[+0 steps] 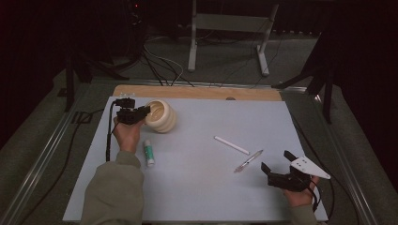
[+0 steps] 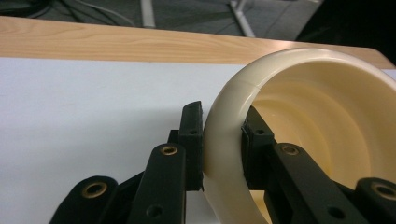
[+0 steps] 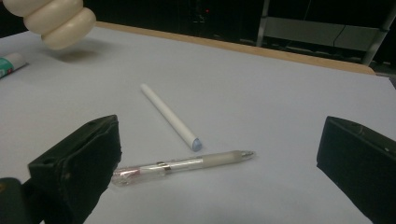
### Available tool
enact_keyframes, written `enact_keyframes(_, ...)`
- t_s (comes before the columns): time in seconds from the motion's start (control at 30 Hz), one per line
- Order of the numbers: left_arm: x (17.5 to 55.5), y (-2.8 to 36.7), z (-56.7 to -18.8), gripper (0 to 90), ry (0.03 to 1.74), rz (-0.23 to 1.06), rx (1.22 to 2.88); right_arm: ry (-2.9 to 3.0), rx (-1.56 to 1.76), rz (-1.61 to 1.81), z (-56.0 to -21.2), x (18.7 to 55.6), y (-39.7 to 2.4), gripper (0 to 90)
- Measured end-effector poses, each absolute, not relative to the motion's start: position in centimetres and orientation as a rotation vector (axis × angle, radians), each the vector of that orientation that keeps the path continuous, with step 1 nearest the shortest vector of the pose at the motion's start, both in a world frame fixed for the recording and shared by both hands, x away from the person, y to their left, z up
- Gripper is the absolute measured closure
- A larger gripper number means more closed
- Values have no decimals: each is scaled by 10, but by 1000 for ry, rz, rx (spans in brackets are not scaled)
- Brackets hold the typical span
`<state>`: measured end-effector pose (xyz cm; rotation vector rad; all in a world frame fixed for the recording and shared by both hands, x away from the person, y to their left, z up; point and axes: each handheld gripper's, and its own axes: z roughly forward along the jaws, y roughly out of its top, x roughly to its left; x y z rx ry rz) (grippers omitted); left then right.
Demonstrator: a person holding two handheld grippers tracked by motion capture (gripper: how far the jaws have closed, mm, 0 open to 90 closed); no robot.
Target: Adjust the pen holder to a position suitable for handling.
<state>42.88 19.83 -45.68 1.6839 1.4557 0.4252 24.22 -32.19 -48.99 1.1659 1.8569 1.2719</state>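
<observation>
With the left gripper (image 2: pixel 223 140) clamped on the cream ribbed cup's (image 2: pixel 327 121) rim, one finger inside, one outside, lift gently upright while the right gripper (image 3: pixel 219 154) waits, jaws wide, around the clear pen (image 3: pixel 182 164)

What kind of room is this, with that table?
Probably a lab set up for recording hand work: a table covered in pale sheet, dark curtains around, cables on the floor, and a metal stand behind.
</observation>
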Motion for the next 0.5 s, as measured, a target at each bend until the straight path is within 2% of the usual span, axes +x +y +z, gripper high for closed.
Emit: enact_keyframes(0.5, 411, 159, -446, 754, 1340, 358, 1776, 1840, 1137, 1320, -491, 243, -325, 0)
